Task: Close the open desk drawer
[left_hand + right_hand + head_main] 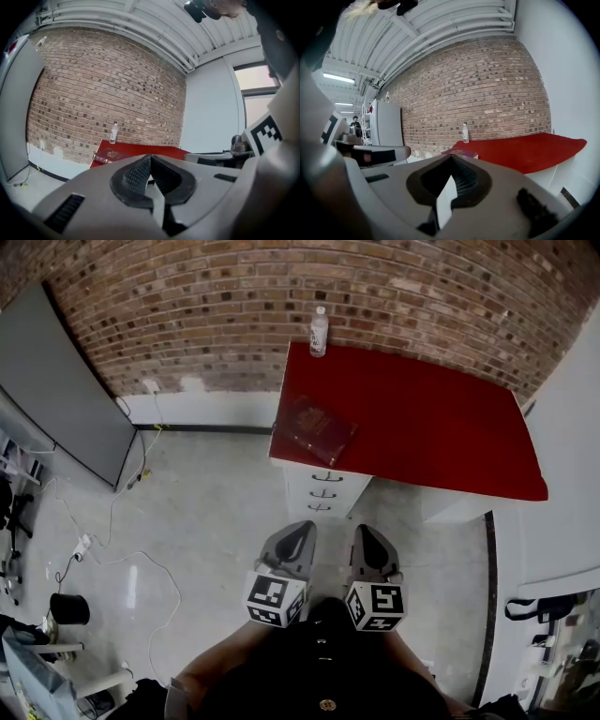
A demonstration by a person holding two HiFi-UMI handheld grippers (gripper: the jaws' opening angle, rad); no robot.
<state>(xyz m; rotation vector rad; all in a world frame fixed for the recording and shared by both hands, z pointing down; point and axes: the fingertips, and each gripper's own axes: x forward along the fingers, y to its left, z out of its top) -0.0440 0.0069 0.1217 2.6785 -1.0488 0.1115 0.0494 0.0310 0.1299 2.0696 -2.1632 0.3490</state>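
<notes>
The desk has a red top (431,418) and a white drawer unit (323,491) with three handled fronts under its left end. Seen from above, I cannot tell which drawer stands out. A dark red book (319,429) lies on the desk's near left corner and a clear water bottle (319,332) stands at the back by the brick wall. My left gripper (300,529) and right gripper (365,532) hang side by side close to my body, over the floor short of the drawers. Both are shut and hold nothing. The desk (140,151) (525,150) shows far off in both gripper views.
A grey panel (66,390) leans at the left. Cables (141,563) and a power strip (80,545) trail over the floor near a black bin (70,608). A white wall (572,437) borders the desk's right side. Brick wall (234,306) runs behind.
</notes>
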